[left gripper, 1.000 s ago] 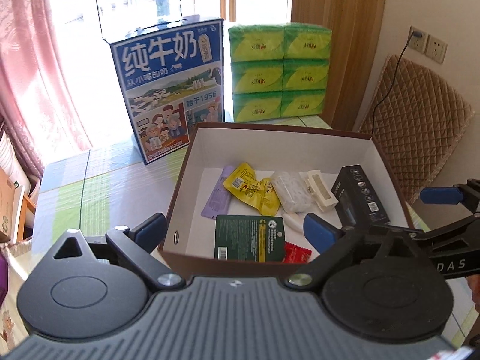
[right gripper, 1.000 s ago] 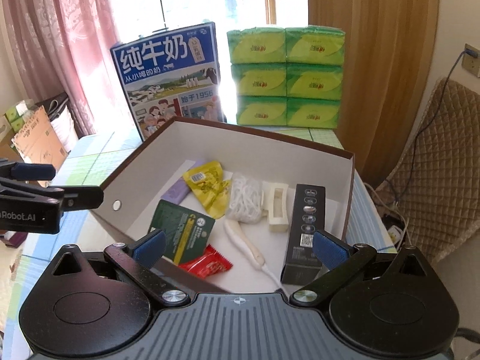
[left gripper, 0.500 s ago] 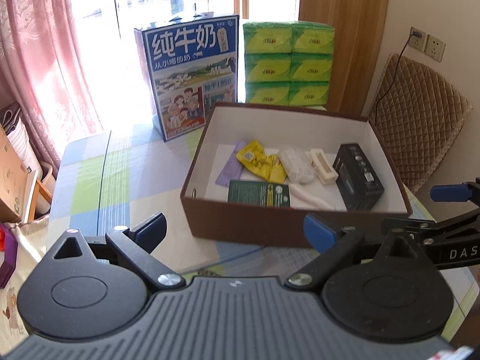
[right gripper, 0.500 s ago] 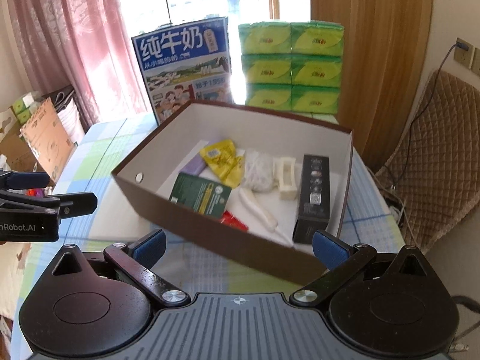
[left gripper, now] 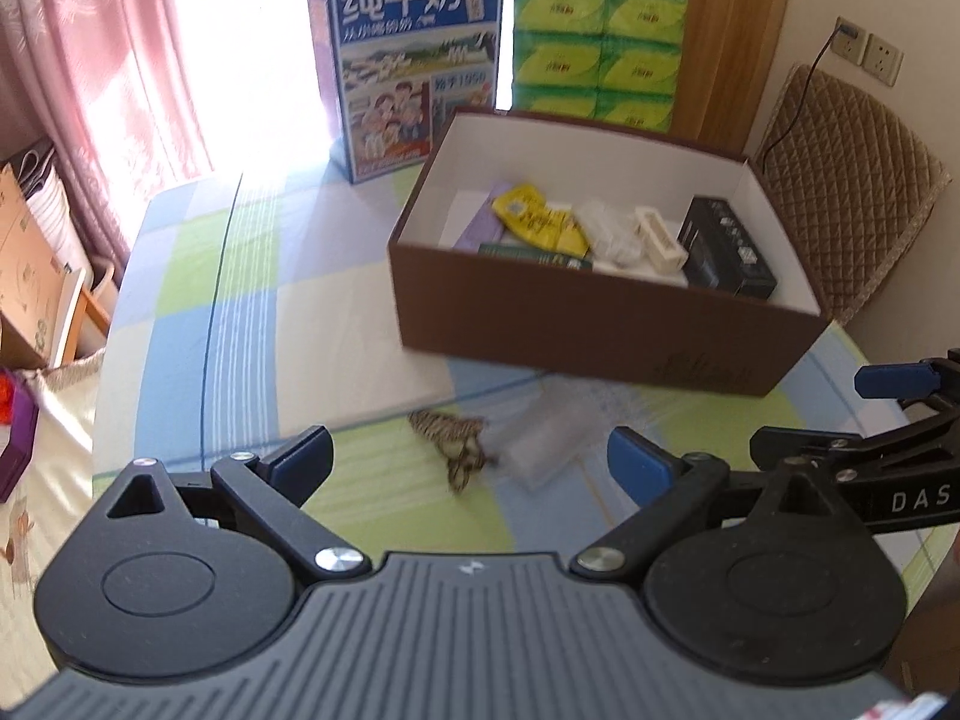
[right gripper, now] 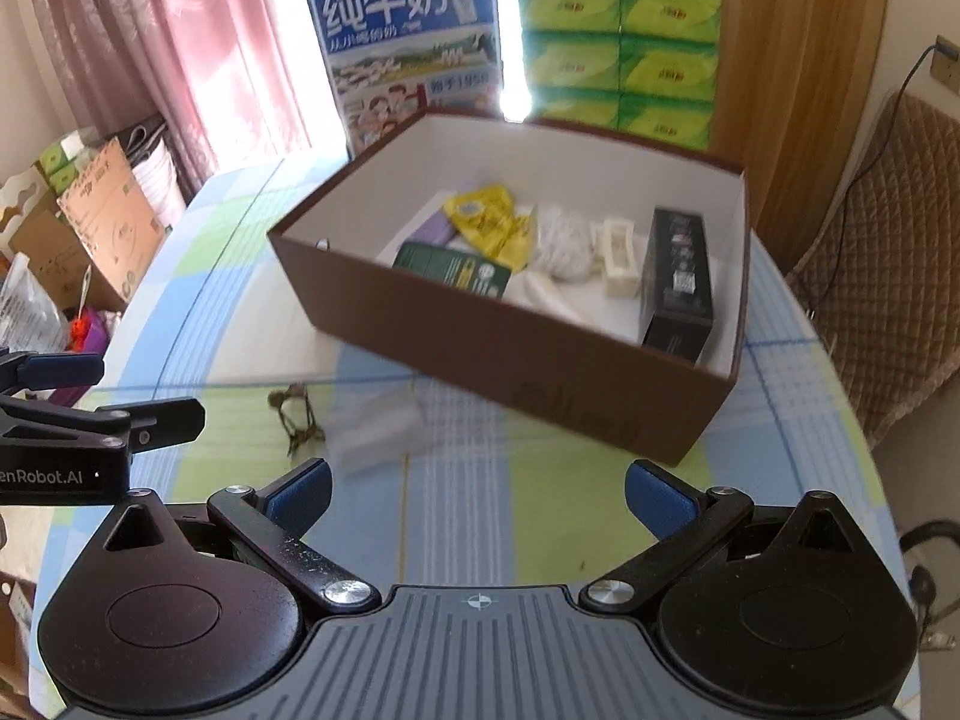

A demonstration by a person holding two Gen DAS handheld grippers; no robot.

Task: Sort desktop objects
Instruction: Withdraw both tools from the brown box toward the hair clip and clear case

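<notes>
Left wrist: two empty, wide-open grippers, left gripper [left gripper: 469,461] and right gripper [right gripper: 478,485], one box [left gripper: 600,336].

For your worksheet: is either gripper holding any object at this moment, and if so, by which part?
Nothing is held. The left gripper and the right gripper both stand open and empty above the table.

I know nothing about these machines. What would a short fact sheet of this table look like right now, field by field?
Left tongs: open, holding nothing
Right tongs: open, holding nothing
Container: brown cardboard box with white inside, on the checked tablecloth
Inside box: black carton, yellow packet, dark green card, purple bar, white items
Loose on table: clear plastic bag and patterned hair tie, in front of the box
Behind box: blue milk carton, green tissue packs
</notes>
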